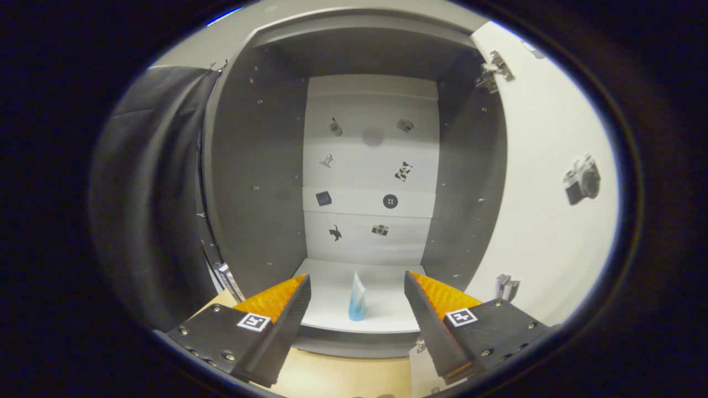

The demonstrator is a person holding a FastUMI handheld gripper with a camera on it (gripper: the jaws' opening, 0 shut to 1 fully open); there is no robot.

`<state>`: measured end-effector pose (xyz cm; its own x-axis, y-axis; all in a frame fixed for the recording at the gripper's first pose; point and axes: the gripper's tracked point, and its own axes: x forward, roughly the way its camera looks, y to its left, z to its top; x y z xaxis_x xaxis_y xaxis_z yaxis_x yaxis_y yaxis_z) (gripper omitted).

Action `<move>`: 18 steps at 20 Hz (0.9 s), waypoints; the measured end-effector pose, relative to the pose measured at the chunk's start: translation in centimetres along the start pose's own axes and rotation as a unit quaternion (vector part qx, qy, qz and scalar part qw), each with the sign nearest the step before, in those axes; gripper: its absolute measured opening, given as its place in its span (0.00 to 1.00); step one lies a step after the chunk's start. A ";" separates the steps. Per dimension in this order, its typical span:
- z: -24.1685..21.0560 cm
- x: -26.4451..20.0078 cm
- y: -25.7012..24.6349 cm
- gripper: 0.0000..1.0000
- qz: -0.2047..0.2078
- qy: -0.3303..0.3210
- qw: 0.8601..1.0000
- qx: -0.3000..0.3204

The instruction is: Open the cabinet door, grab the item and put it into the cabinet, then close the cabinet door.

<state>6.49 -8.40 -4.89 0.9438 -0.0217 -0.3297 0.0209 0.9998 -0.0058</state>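
A small blue and white tube (357, 298) stands upright on its cap on the white floor of the cabinet (332, 309), near the front lip. The cabinet door (542, 182) is swung wide to the right, with hinges at its top and bottom. My gripper (357, 301) is open in front of the cabinet mouth, fingers spread wide. The tube is seen between the two fingers but lies a little beyond them, and neither finger touches it.
The cabinet has dark grey side walls (260, 182) and a white back panel (370, 166) with several small stickers. A camera sticker (582, 179) is on the door's inside. Black cloth (155, 193) hangs left of the cabinet. A light wooden tabletop (343, 378) lies below the fingers.
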 end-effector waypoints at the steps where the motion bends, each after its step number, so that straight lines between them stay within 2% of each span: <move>1: 0.4 -1.1 0.0 0.99 0.000 -0.006 1.000 0.002; 4: 1.4 -4.9 -0.5 0.99 -0.009 -0.027 1.000 0.006; 12: 0.9 -14.4 -4.6 0.99 -0.103 -0.060 0.993 -0.016; 18: -0.1 -21.8 -6.8 0.99 -0.147 -0.066 0.987 0.001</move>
<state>-14.29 -14.71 2.23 0.9313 -0.3118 -0.1883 0.3014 0.9500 -0.0821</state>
